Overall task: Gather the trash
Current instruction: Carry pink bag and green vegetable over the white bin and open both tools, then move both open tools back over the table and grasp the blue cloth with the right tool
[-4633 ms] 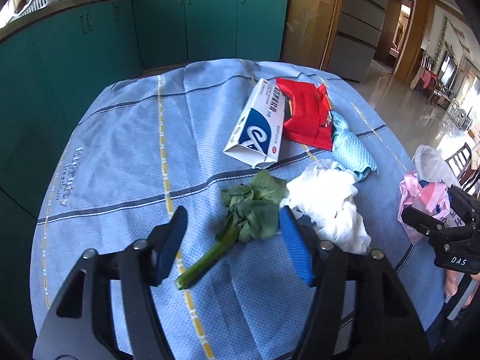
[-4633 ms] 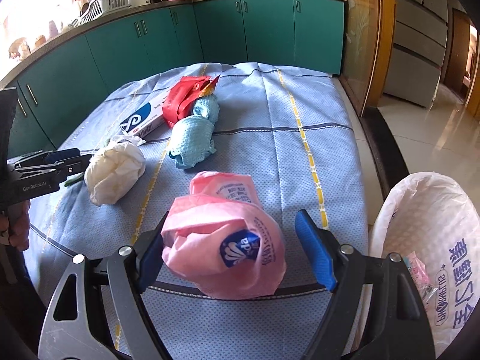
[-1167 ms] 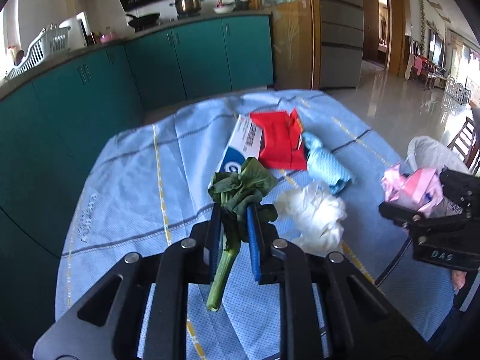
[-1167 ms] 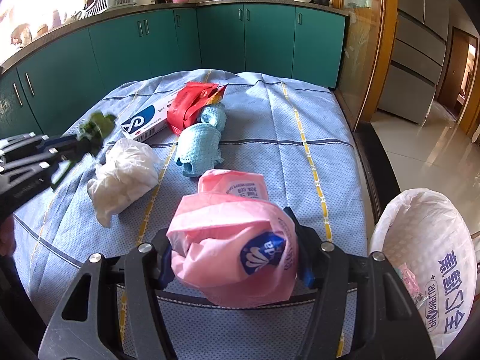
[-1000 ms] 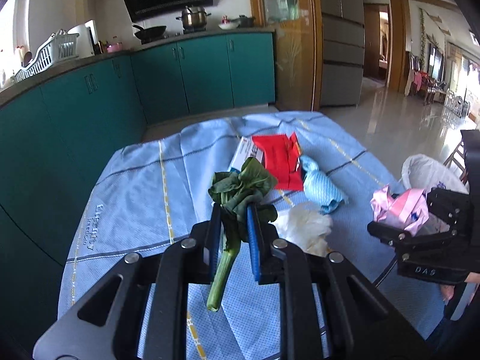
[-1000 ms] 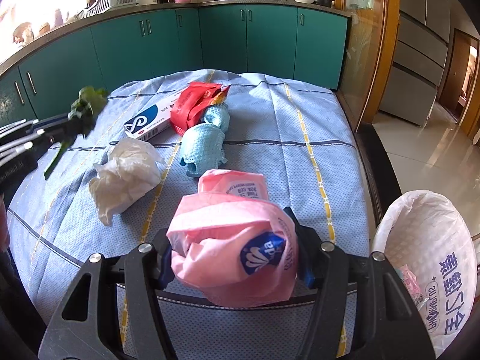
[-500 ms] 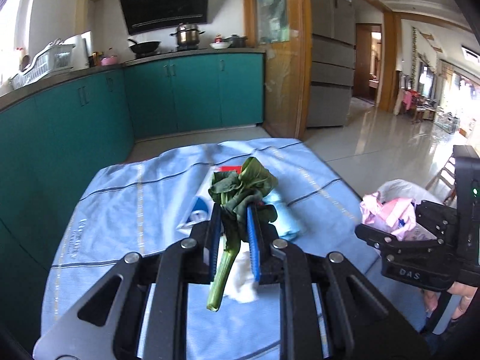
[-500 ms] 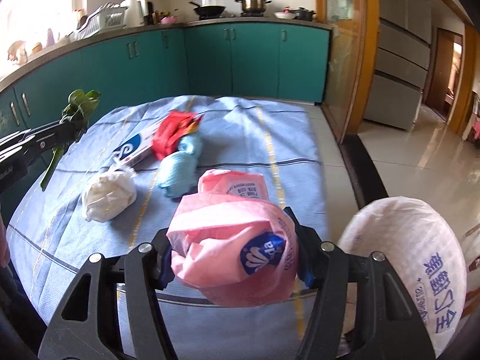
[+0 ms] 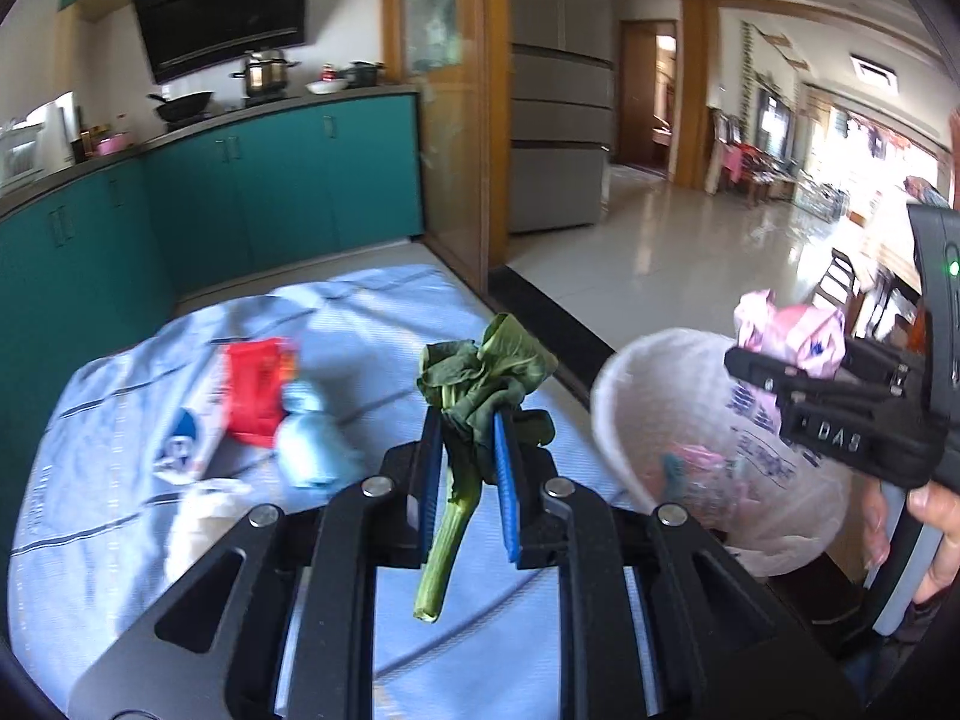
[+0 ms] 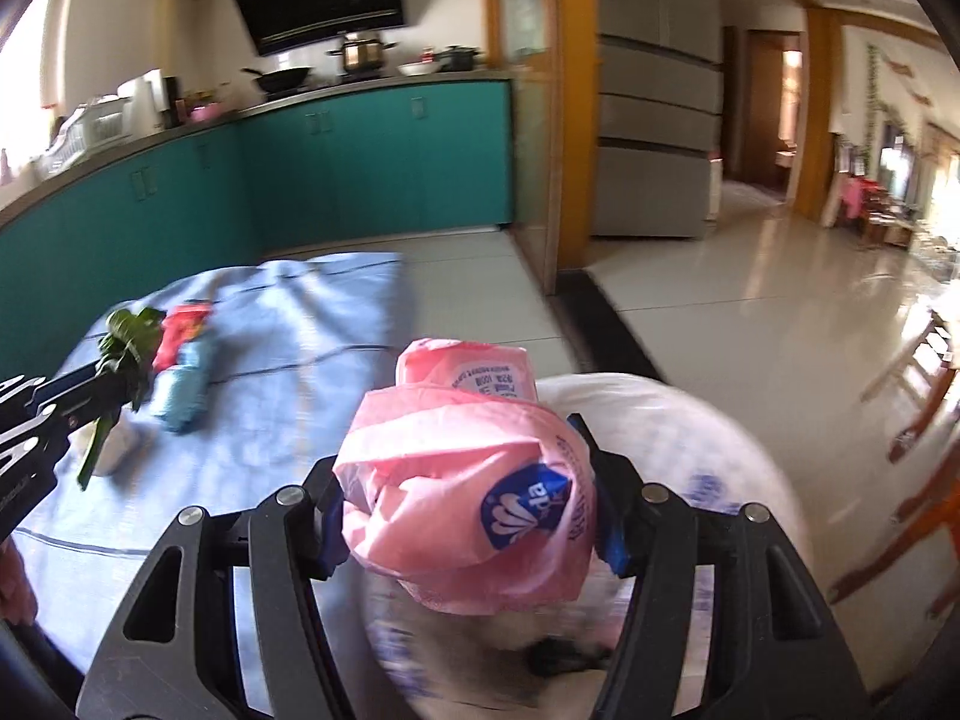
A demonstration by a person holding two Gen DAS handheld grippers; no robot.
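Both loads look dicey near the bin bag (image 9: 606, 420): left gripper (image 9: 465, 468) pinches only the floppy greens (image 9: 480, 372), right gripper (image 10: 465, 516) squeezes the puffy pink wrapper (image 10: 456, 480), so an early release drops either beside the bag.

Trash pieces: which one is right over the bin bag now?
The pink plastic wrapper in the right gripper hangs over the white bin bag; the wilted greens sit short of it.

— What are our hands doing?
— Our left gripper (image 9: 467, 468) points forward and down, its blue pads clamped tight on what it carries.
— And the right?
— Our right gripper (image 10: 468, 519) tilts down too, jaws about half apart and pressed against its load; bare fingers (image 9: 936, 516) wrap its handle.
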